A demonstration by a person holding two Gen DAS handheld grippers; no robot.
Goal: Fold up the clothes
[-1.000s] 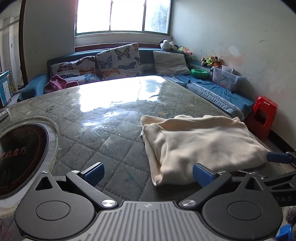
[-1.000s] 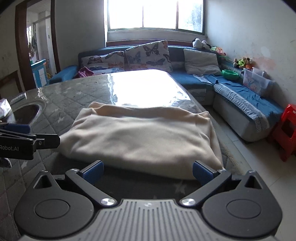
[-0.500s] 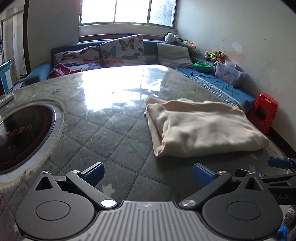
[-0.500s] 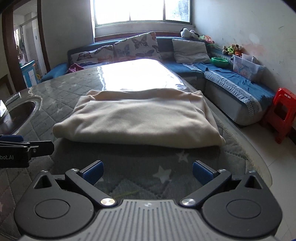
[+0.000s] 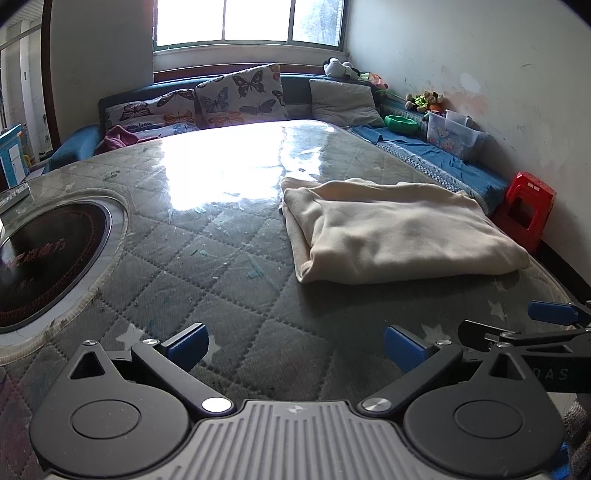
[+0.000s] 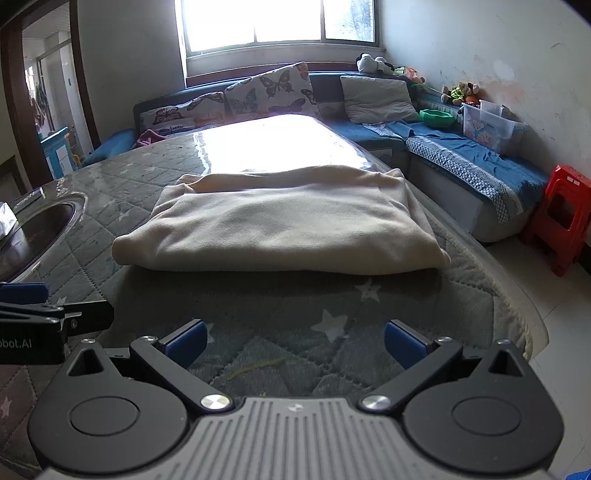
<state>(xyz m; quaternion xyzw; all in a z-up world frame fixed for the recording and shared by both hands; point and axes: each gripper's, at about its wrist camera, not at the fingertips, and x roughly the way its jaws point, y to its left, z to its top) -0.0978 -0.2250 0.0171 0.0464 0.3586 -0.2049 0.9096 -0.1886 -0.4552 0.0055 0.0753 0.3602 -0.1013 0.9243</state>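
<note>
Blue-padded and spread wide, the left gripper and right gripper hang empty side by side over the near edge of a quilted, star-printed table. Beyond them the cream garment, folded into a thick rectangle, lies flat toward the table's right side, apart from both tools. A round dark inset sits at left. Farther back, butterfly cushions line a blue sofa under a bright window.
</note>
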